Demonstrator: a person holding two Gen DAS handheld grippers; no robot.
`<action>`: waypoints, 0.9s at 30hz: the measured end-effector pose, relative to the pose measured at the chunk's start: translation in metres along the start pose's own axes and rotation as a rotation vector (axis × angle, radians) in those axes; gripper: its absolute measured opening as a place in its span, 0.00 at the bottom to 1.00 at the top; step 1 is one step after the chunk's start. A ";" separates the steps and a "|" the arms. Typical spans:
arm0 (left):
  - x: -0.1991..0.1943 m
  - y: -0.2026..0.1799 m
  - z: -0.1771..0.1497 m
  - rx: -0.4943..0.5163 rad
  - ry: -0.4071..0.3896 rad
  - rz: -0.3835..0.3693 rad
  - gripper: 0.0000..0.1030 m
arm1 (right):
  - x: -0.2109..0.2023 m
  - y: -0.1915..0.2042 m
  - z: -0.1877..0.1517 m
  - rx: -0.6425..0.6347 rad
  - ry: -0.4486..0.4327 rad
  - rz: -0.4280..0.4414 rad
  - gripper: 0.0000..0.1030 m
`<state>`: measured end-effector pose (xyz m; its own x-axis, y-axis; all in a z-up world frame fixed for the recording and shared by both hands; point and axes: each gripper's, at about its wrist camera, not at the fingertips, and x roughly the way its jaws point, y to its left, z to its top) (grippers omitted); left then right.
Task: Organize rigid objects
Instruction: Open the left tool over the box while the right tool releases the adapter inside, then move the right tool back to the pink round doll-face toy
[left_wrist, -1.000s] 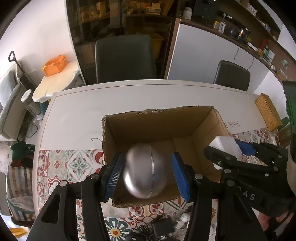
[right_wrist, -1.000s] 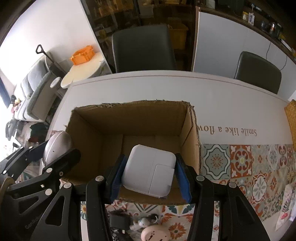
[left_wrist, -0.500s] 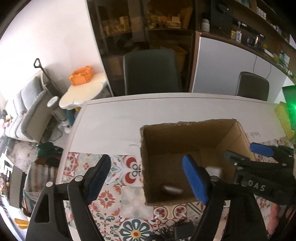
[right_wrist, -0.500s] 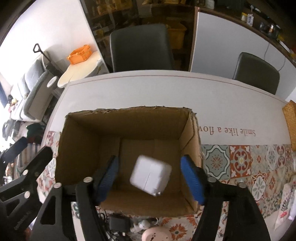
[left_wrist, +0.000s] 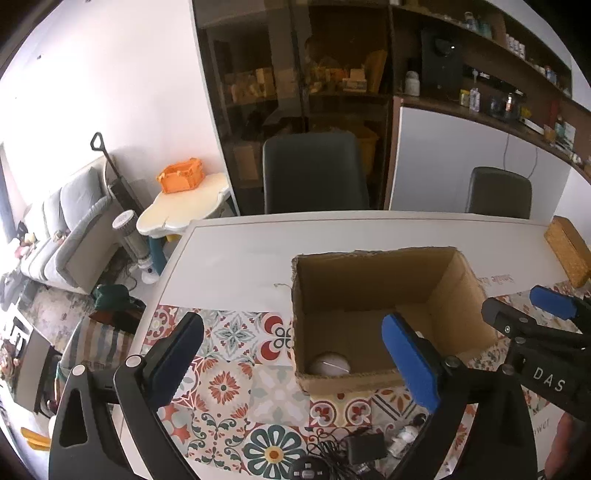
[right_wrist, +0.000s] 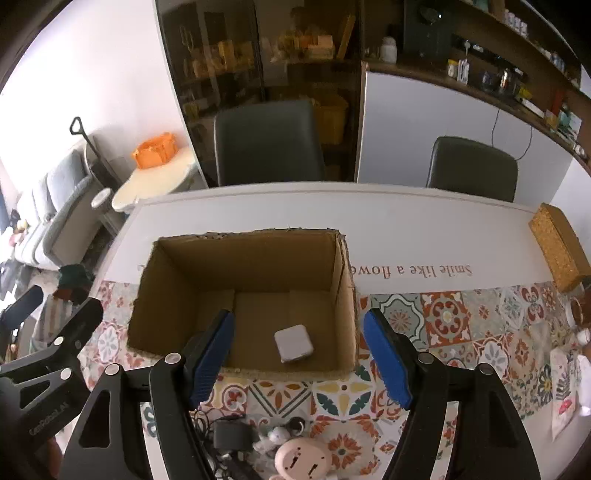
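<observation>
Hovering over the open cardboard box (right_wrist: 243, 266), the left gripper (left_wrist: 295, 354) is spreading its fingers wide and empty while the right gripper (right_wrist: 299, 354) stands half-open, empty too; the silver ball (left_wrist: 330, 364) lies by the box's near wall, the white adapter (right_wrist: 293, 343) mid-floor, bare surface (right_wrist: 406, 229) beyond.

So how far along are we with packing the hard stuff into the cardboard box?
Done: the silver egg-shaped object and the white charger block lie inside the cardboard box.

In hand: nothing. The left tongs are opening with nothing between them, and the right tongs stand open and empty above the box.

Left: the black adapter with cable, the pink round gadget and small white pieces remain on the patterned tablecloth.
</observation>
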<state>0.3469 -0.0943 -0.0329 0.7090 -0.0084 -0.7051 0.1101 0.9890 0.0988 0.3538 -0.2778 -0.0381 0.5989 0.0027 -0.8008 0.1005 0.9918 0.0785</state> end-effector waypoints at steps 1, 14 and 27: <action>-0.004 -0.001 -0.002 0.002 -0.007 0.001 0.96 | -0.005 0.001 -0.003 -0.005 -0.009 -0.004 0.70; -0.051 -0.008 -0.045 0.005 -0.087 0.030 1.00 | -0.042 -0.012 -0.049 -0.011 -0.055 -0.002 0.74; -0.049 -0.003 -0.079 -0.047 -0.023 0.032 1.00 | -0.040 -0.014 -0.087 -0.004 -0.005 0.023 0.89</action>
<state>0.2569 -0.0855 -0.0544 0.7277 0.0200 -0.6856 0.0549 0.9947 0.0873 0.2598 -0.2812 -0.0590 0.6053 0.0249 -0.7956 0.0839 0.9920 0.0948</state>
